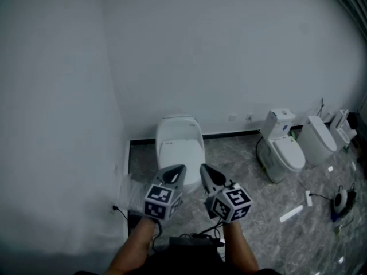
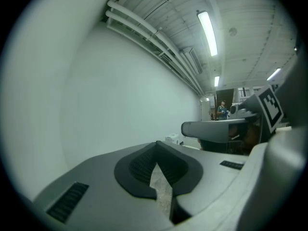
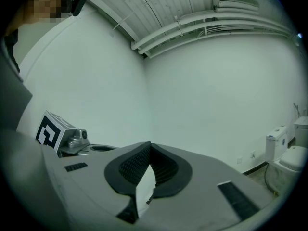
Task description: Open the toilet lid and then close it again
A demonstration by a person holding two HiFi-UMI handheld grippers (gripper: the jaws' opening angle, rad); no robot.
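A white toilet point(image 1: 179, 144) stands in the corner with its lid point(image 1: 181, 150) down. In the head view both grippers are held side by side in front of it, above the floor, and neither touches it. My left gripper point(image 1: 178, 171) is shut with nothing between its jaws, and its tips point(image 2: 156, 147) point at a bare wall. My right gripper point(image 1: 205, 170) is shut and empty too, and its tips point(image 3: 149, 147) face the wall corner. The right gripper point(image 2: 217, 128) shows from the side in the left gripper view.
Several other toilets point(image 1: 283, 148) point(image 1: 317, 139) stand along the back wall to the right. A white bar point(image 1: 291, 213), cables and a small round device point(image 1: 340, 200) lie on the marble floor. A plug sits in the left wall point(image 1: 116, 209). A person stands far off point(image 2: 222, 109).
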